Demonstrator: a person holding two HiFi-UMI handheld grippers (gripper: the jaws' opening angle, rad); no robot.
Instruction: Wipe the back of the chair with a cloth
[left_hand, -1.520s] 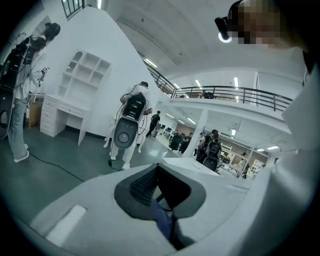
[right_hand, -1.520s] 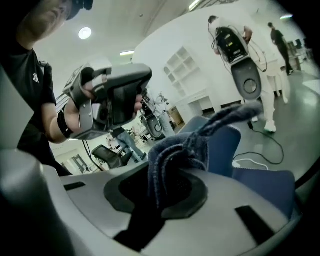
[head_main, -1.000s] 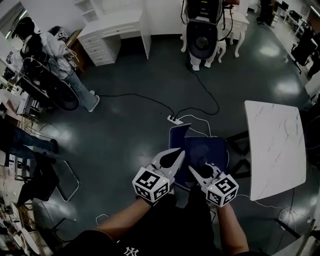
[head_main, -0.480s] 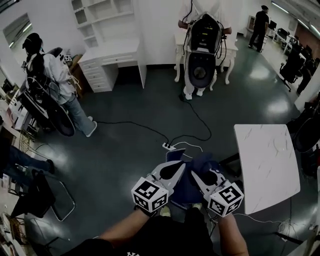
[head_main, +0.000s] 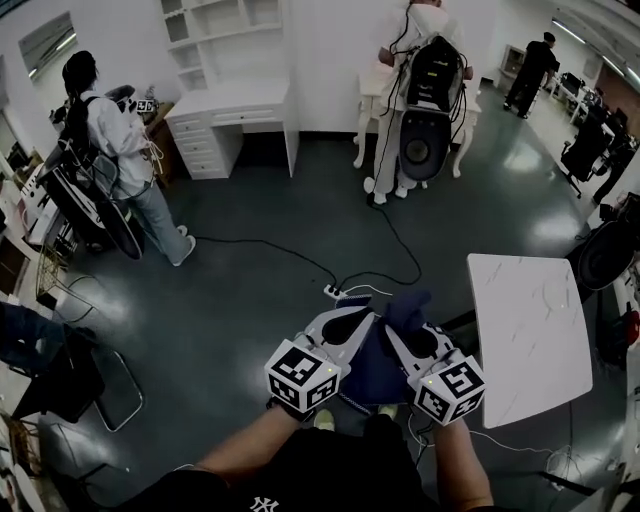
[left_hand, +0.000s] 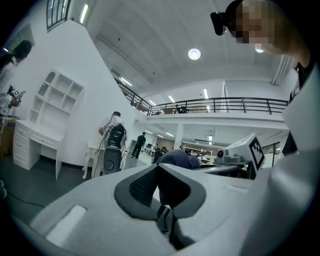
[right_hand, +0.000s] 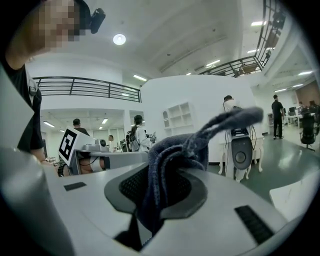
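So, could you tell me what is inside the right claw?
The right claw pinches a blue cloth, one end sticking up. The cloth hides where the pads meet.

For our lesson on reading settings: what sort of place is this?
Probably a large indoor lab or recording hall: a railed mezzanine, a white desk with shelves, and people wearing cabled backpack rigs.

Bright ceiling lamp (left_hand: 194, 53) overhead — fisheye-warped edges, dark vignetted corners.

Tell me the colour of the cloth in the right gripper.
The cloth is dark blue; best in right gripper view.
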